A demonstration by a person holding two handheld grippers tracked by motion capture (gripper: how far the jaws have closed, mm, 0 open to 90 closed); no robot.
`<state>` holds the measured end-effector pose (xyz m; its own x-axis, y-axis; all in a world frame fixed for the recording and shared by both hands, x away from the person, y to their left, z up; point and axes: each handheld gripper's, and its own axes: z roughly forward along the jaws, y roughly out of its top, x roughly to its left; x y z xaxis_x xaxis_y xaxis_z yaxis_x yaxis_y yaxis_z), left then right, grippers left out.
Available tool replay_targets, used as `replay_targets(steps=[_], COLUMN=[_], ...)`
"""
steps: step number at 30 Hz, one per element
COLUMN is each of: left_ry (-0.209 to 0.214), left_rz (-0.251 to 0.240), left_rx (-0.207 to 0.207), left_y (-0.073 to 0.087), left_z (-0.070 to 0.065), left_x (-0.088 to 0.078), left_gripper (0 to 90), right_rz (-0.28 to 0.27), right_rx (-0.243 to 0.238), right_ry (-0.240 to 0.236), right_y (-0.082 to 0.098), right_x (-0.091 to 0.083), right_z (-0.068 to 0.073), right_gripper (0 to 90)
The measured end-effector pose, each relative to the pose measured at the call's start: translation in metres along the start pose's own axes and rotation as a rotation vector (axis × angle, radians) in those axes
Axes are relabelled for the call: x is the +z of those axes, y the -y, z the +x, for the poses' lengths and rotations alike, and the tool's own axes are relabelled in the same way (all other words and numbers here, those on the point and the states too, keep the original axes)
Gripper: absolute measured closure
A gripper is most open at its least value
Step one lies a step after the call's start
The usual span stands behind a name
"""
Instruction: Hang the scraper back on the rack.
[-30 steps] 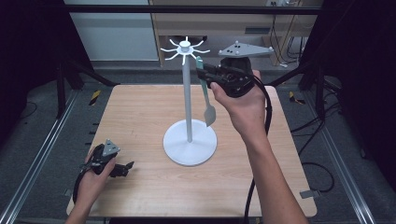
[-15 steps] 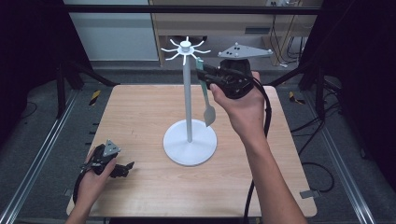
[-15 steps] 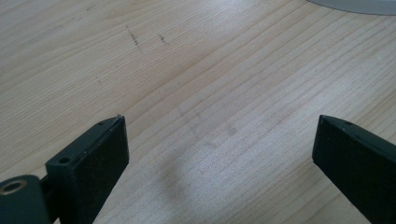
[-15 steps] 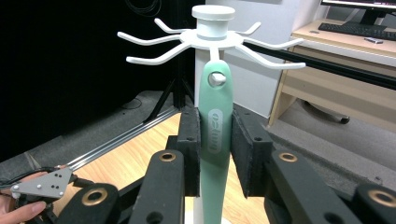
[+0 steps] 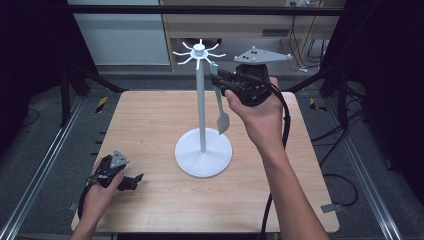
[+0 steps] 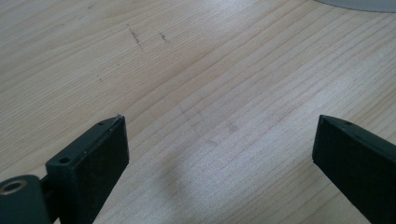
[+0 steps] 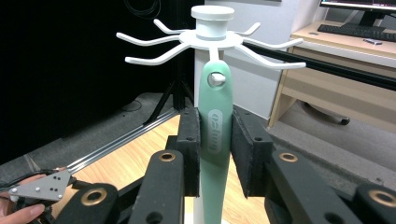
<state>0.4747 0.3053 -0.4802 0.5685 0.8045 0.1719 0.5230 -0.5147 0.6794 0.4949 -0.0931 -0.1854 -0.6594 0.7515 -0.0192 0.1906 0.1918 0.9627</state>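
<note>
At the rack's (image 7: 212,35) top | right tool (image 7: 215,151) is clamping the spatula (image 7: 215,140), hooking its hole | left tool (image 6: 219,149) is resting apart, idle

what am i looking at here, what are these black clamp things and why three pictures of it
A person sits at a wooden table with a hand-held clamp tool in each hand. One camera looks down from above; the other two ride on the tools, looking along their black jaws. On the table stands a white hook stand. The right gripper has its jaws closed on a green utensil, whose handle hole sits on one hook. The left gripper rests low over the table, jaws open, holding nothing.
</note>
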Motion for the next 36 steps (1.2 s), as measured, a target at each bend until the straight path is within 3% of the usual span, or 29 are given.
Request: replay_targets(steps=[13, 22, 30, 36], left_ry=[-0.008, -0.008, -0.011, -0.018], left_rz=[0.002, 0.004, -0.003, -0.003], left_rx=[-0.016, -0.024, -0.020, -0.015], left_y=[0.002, 0.005, 0.002, 0.001], left_z=[0.002, 0.001, 0.000, 0.003], left_x=[-0.001, -0.002, -0.004, -0.004], left_gripper=[3.6, 3.6, 3.6, 3.5], right_rz=[0.008, 0.001, -0.019, -0.001], right_rx=[-0.001, 0.025, 0.026, 0.041], right_ry=[-0.014, -0.026, 0.014, 0.075], right_y=[-0.001, 0.002, 0.013, 0.030], right_x=[0.003, -0.005, -0.026, -0.037], right_z=[-0.002, -0.007, -0.009, -0.018], right_gripper=[73.5, 65.6, 61.4, 47.3])
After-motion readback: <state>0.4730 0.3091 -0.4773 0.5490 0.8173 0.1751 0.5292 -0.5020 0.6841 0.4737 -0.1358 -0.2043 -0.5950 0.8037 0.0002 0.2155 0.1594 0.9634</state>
